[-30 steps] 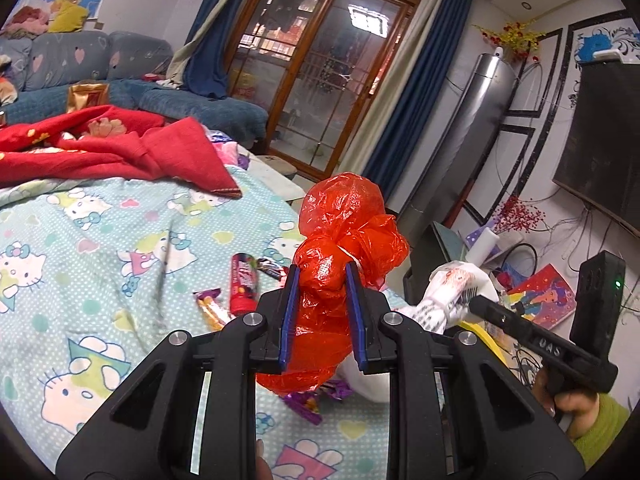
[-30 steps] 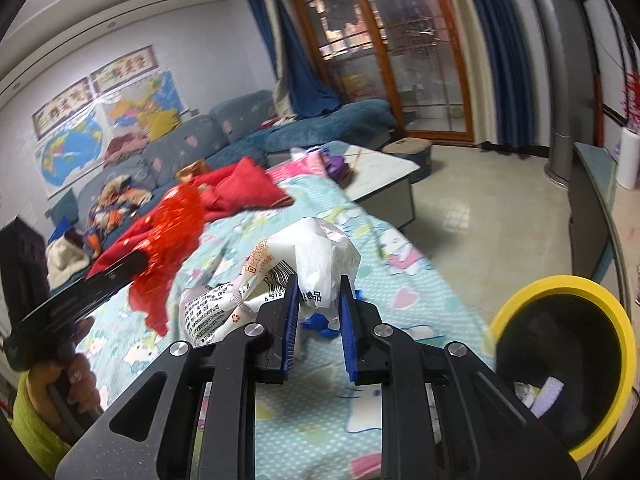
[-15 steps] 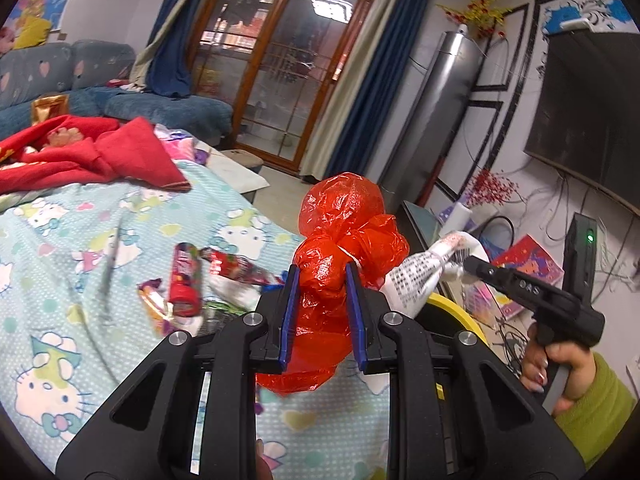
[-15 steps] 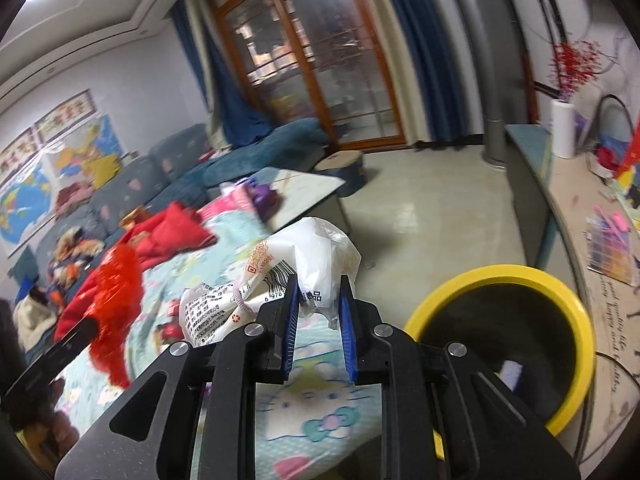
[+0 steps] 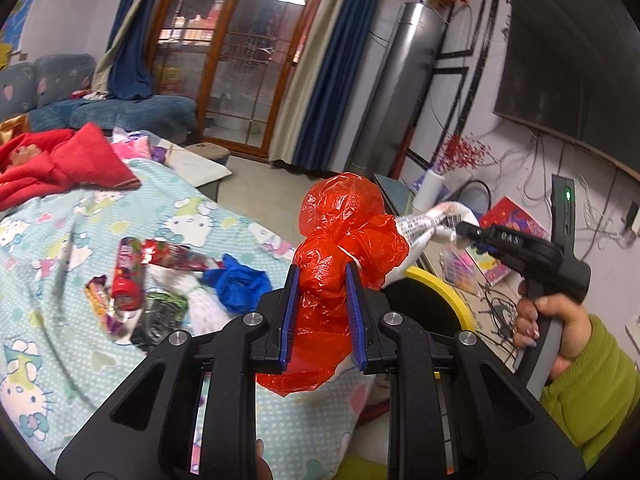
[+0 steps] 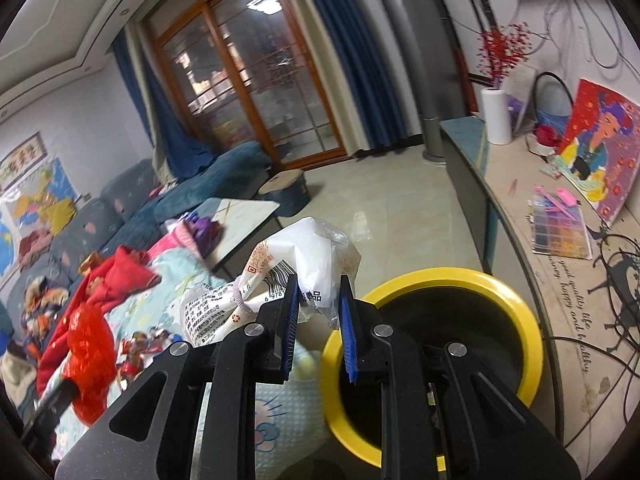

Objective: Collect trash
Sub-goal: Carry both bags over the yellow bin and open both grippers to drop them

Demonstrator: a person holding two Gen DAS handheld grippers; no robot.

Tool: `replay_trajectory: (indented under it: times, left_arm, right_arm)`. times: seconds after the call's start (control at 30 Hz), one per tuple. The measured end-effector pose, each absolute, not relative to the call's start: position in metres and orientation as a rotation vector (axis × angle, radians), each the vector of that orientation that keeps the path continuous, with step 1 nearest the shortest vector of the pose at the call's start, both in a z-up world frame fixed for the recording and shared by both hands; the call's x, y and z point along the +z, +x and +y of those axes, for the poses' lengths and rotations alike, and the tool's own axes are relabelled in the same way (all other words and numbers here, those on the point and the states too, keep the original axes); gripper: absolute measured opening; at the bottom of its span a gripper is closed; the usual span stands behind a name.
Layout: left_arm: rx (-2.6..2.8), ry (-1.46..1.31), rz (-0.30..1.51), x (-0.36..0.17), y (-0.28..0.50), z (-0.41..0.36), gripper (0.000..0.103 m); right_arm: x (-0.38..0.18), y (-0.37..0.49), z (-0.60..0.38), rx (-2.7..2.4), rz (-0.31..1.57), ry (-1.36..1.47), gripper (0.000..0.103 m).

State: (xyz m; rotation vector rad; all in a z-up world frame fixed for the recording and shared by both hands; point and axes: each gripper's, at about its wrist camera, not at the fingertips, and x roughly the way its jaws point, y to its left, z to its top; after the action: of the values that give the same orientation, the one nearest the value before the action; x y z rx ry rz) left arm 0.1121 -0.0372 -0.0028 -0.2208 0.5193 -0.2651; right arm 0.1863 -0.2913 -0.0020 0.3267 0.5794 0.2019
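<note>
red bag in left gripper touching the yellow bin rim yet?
Apart. In the right wrist view the red bag hangs over the bedspread, well left of the yellow bin, with bedding between them. The left wrist view only overlaps them.

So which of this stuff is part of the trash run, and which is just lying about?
Job:
- red bag in left gripper
- white wrapper in right gripper
- yellow bin
- blue scrap, red tube and dark wrapper on the bedspread

Lying about:
- red blanket
- paper roll
- picture
</note>
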Motion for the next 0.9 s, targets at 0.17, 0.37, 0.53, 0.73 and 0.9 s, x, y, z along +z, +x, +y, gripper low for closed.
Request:
replay_trajectory:
  times: [0.17, 0.37, 0.53, 0.73, 0.9]
  left_arm:
    - [-0.299, -0.184, 0.533, -0.006, 0.117, -0.056, 0.016]
    - [-0.333, -0.150, 0.552, -0.010, 0.122, -0.074, 0.016]
    - [-0.366, -0.133, 0.576, -0.016, 0.130, -0.088, 0.016]
    - [-0.409, -0.091, 0.594, -0.019, 0.139, -0.112, 0.016]
    - [-0.448, -0.053, 0.620, -0.027, 0.147, -0.132, 0.016]
  right_arm:
    - [-0.003, 0.188, -0.316, 0.148, 0.571, 0.362, 0.019]
    - [-0.006, 0.190, -0.345, 0.065, 0.556, 0.374, 0.019]
    - [-0.012, 0.191, -0.368, -0.006, 0.554, 0.380, 0.019]
    - [-0.020, 0.196, -0.389, -0.046, 0.564, 0.398, 0.019]
    - [-0.025, 0.197, -0.398, -0.077, 0.570, 0.378, 0.019]
